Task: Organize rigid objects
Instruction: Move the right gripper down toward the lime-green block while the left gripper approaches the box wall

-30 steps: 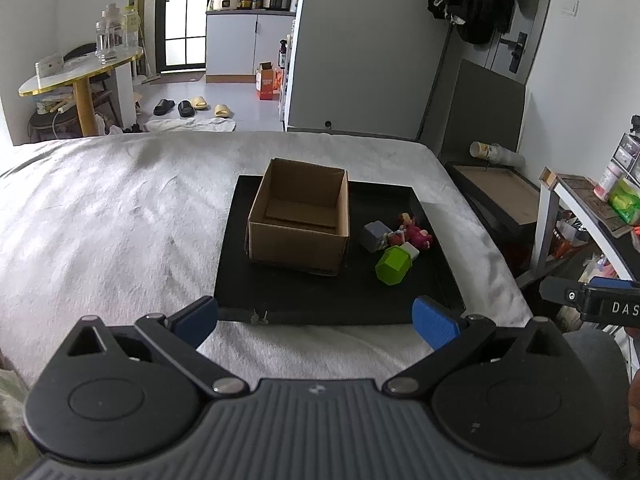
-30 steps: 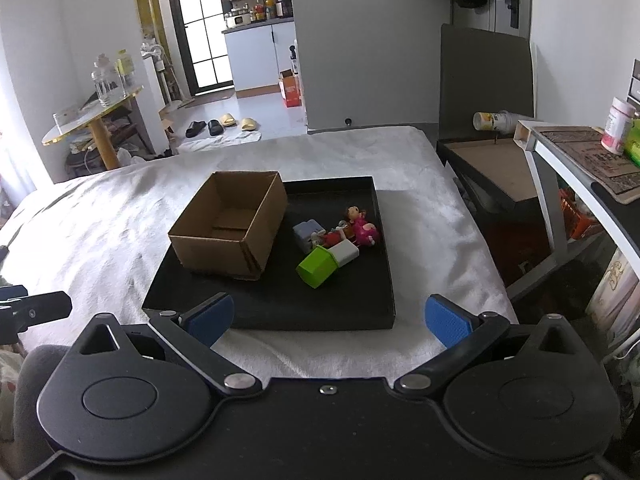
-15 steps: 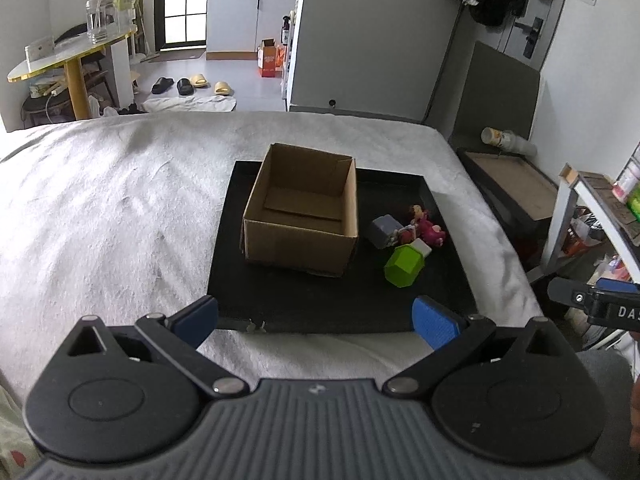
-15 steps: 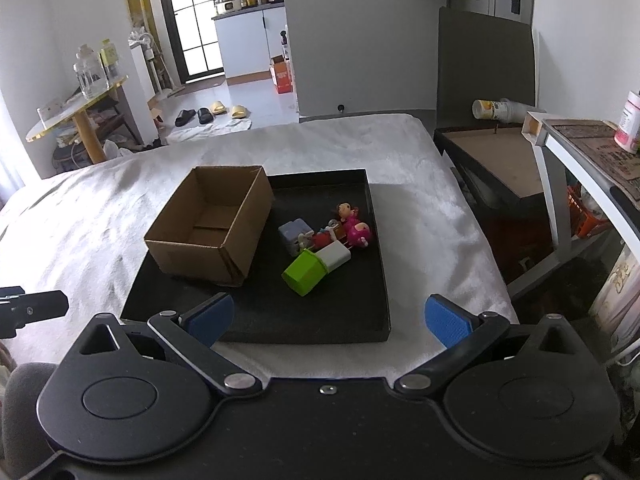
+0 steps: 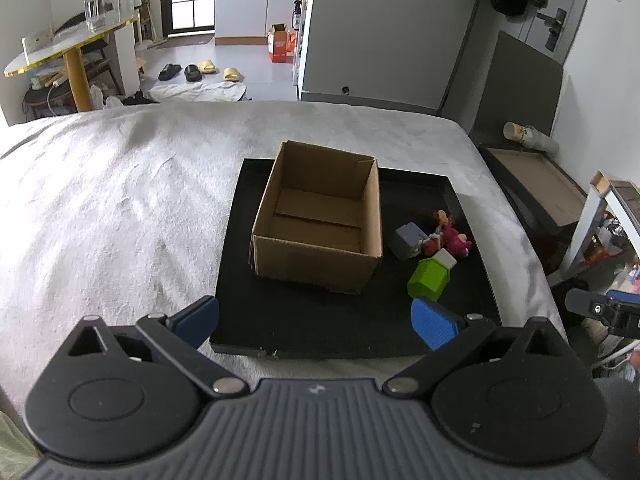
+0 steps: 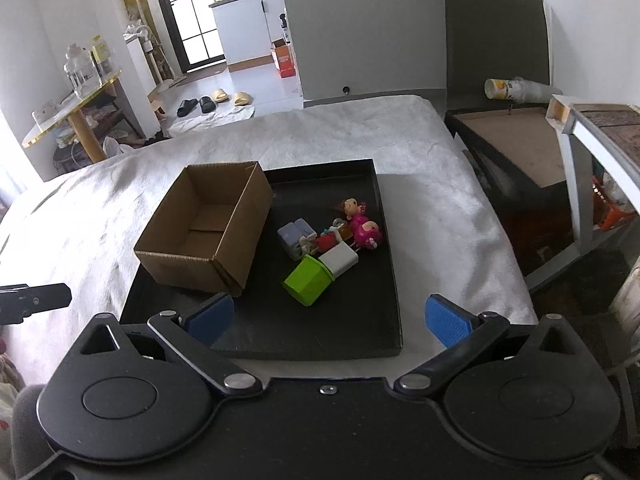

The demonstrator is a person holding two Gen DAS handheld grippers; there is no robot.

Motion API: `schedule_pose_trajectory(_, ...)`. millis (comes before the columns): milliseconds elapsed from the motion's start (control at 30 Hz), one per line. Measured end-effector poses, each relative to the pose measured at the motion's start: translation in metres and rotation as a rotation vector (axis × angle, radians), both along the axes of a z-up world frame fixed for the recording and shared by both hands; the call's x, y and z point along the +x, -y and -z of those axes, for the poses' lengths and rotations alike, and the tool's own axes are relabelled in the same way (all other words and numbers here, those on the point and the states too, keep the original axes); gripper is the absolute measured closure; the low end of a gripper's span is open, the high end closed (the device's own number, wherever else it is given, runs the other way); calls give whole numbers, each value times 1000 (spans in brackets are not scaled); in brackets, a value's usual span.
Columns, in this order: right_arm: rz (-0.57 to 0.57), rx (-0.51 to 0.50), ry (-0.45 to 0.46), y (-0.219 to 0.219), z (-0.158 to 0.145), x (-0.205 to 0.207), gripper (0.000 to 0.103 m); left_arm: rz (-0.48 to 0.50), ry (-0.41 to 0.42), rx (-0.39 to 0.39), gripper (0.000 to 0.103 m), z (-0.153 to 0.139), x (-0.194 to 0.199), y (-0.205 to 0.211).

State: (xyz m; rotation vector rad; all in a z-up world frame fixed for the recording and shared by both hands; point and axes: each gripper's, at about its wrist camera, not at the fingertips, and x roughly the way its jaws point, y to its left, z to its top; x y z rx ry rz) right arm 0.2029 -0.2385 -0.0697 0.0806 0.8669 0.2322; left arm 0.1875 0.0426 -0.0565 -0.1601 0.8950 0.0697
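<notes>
Both tongs (image 5: 314, 318) (image 6: 328, 318) advanced toward tray (image 6: 260, 340), spread, empty-handed; cardboard box (image 6: 208, 228) empty, toys (image 6: 320, 248) beside.

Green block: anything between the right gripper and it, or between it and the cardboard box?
Nothing visible blocks either path. The right gripper is open, with bare black tray between it and the green block. The cardboard box sits open-topped to the block's left; the other toys lie behind the block.
</notes>
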Motion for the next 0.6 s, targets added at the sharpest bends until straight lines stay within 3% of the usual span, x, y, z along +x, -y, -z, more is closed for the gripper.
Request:
schedule_pose_trajectory(233,27,56,-49,7,11,26,1,-11,-15,-23,3,10,29,-7)
schedule_pose_trajectory(400,54,117,-103,11,22,47,8,-46,-18,-53,5,20,50,-17)
schedule_pose_trajectory(600,84,191,-181,9,39,70,12,-109,-25,-71,20,36,77,-37)
